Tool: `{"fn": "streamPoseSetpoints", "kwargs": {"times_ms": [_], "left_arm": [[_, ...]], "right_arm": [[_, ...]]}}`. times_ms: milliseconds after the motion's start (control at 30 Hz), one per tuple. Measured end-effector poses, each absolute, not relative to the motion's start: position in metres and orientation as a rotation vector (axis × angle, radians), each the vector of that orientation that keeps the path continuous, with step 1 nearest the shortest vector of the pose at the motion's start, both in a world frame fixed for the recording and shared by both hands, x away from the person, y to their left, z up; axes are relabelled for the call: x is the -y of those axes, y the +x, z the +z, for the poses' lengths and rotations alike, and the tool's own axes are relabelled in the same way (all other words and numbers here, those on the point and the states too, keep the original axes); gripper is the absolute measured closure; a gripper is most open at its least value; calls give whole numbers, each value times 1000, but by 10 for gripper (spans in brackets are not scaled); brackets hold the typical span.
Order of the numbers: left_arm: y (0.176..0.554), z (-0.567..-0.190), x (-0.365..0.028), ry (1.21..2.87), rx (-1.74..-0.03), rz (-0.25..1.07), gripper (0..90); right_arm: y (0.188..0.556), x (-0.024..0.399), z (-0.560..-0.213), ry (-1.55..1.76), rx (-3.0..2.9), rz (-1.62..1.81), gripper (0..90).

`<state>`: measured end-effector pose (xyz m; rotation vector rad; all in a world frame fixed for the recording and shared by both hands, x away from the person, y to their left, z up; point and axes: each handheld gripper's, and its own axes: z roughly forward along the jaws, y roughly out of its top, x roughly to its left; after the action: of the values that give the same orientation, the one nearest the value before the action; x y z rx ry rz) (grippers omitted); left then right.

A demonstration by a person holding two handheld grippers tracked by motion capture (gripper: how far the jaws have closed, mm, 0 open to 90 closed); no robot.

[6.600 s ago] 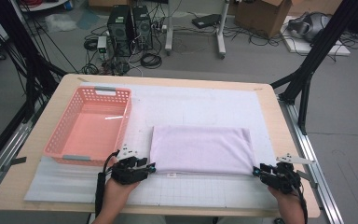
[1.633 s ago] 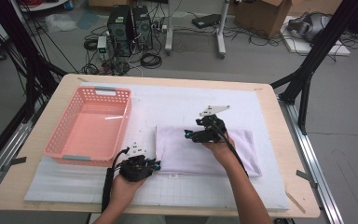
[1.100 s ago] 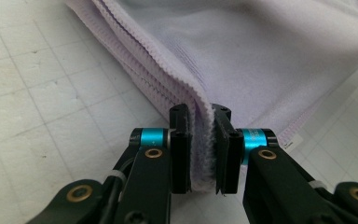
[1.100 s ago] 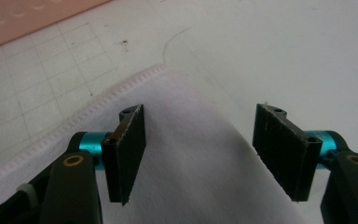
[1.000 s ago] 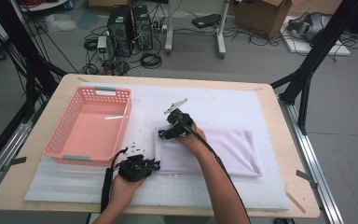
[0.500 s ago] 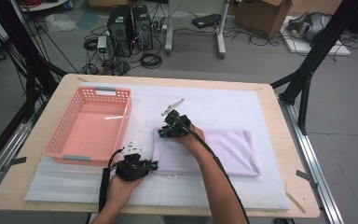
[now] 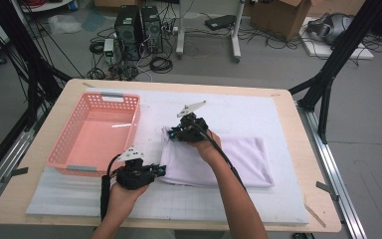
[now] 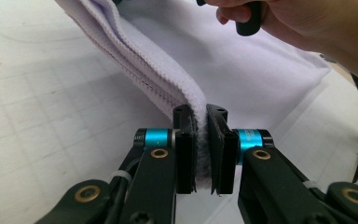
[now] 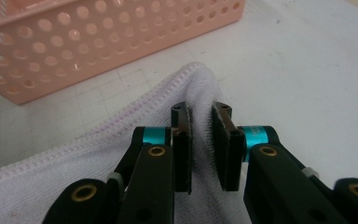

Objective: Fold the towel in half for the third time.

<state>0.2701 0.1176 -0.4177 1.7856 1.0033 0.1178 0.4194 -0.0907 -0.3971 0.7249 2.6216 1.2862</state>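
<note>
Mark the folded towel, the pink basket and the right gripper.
folded towel (image 7: 238, 159), high view, flat top layer.
pink basket (image 7: 54, 158), high view, near-left rim.
right gripper (image 9: 201, 122), right gripper view, midway between its fingertips, pinching towel.

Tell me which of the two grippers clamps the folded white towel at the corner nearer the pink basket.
The right gripper: it pinches the folded white towel's far left corner, beside the pink perforated plastic basket. The left gripper holds the near corner.
</note>
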Motion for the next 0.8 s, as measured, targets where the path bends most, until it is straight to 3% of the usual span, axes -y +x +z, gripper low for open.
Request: {"fn": "streamPoseSetpoints", "kwargs": {"times_ms": [267,800], "left_arm": [[275,-406,-102,1760,-953,90,822],[291,-393,-28,1832,-865,44,816]], "right_arm": [[415,110,-381,710,-2574,1301,795],[404,186,-368,804,-2455,1279,795]]}}
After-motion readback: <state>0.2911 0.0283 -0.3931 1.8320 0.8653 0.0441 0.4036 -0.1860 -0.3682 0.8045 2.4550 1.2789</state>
